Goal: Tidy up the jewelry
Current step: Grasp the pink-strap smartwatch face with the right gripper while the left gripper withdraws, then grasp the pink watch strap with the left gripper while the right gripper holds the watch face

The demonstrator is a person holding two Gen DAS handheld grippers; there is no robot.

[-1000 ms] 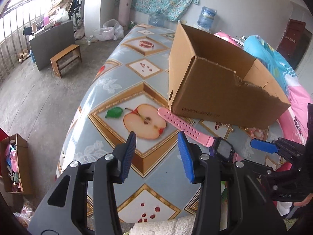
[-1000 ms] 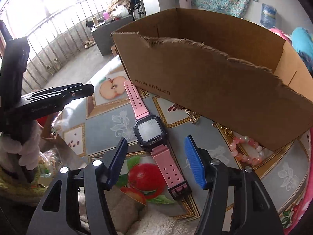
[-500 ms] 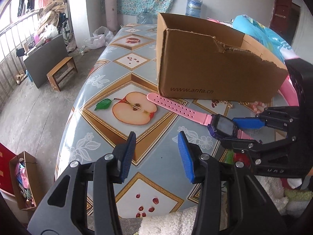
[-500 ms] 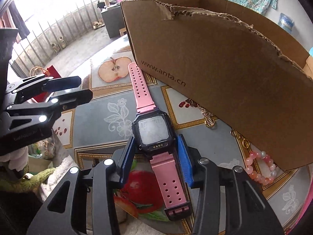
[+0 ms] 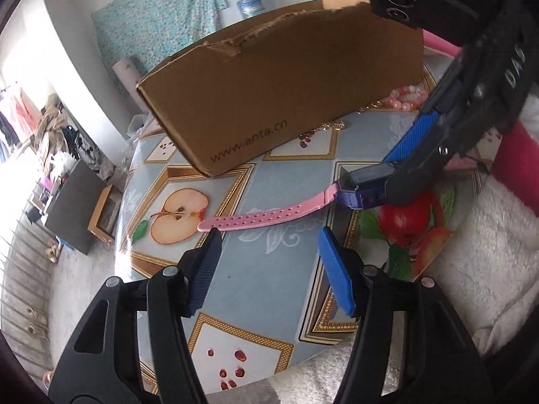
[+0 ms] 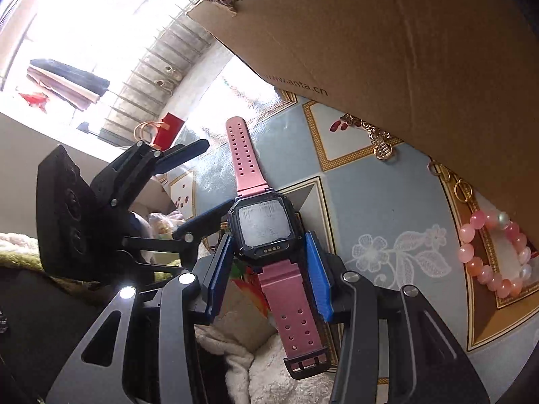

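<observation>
Gripping the watch (image 6: 262, 225) by its case: your right gripper (image 6: 267, 271) now clamps it, lifted clear of the table (image 5: 269, 279).

Since a second ago the jaws closed on it; next, the box (image 5: 286, 101). Left gripper (image 5: 269, 269) just widened, holding nothing. Only the right view shows the bracelet (image 6: 495, 252) clearly.

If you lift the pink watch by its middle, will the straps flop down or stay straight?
The straps will probably droop a little: the pink watch has long, thin, holed bands that look rubbery. The right gripper squeezes its hard square case, so that part should stay firm. It looks light, so slipping seems unlikely.
</observation>
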